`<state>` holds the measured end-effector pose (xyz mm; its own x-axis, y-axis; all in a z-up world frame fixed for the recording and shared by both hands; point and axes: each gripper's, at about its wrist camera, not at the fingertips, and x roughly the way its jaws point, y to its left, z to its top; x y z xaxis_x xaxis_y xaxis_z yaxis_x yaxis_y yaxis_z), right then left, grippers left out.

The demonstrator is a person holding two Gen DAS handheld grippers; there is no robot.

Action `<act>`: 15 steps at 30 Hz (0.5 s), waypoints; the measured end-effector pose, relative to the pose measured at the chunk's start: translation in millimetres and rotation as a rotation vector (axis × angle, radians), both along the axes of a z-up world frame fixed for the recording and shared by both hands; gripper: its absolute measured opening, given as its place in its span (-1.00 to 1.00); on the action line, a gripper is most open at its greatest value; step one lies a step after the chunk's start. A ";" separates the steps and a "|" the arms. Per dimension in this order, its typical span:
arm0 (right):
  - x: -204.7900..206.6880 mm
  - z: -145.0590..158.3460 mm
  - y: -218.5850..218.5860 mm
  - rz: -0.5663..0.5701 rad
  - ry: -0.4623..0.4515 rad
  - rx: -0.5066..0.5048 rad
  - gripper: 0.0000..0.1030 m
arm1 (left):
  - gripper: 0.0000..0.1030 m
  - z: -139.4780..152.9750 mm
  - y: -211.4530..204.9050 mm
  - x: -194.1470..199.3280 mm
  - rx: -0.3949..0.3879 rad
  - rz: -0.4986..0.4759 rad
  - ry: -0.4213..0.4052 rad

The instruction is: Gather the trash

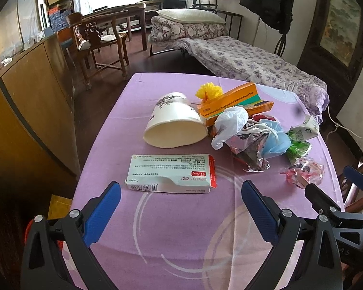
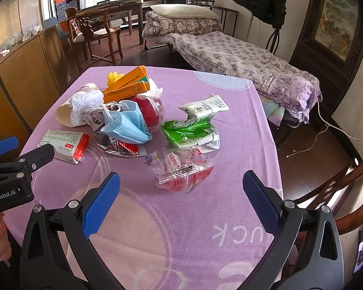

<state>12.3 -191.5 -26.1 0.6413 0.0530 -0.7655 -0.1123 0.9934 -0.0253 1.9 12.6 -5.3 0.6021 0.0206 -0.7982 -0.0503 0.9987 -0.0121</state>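
While both jaws gape empty, crumpled trash [image 2: 133,111] heaped on purple tablecloth [image 2: 205,217], white medicine box [image 1: 171,172] flat.

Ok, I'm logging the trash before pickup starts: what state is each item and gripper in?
Left gripper: open, empty.
Right gripper: open, empty.
Paper cup: tipped on its side.
Pill box: lying flat, end flap open.
Face mask: crumpled.
Green carton: crushed.

left wrist: low over table's [image 1: 104,145] near-left edge, facing far toward bed [image 1: 242,55] | right wrist: near-right, same heading | shared: medicine box [image 1: 171,174] [image 2: 65,146], trash pile, bed
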 end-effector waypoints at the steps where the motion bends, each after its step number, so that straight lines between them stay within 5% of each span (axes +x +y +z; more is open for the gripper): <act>1: 0.0 0.0 0.1 0.000 0.001 0.000 0.89 | 0.89 0.0 0.1 -0.2 0.000 -0.002 -0.001; 15: -0.3 0.9 1.6 0.009 0.002 -0.007 0.89 | 0.89 2.0 -3.6 -0.9 0.006 0.000 -0.004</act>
<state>12.0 -189.9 -25.2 0.6396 0.0535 -0.7668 -0.1215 0.9921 -0.0322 1.0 9.0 -3.3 0.6054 0.0250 -0.7955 -0.0501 0.9987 -0.0067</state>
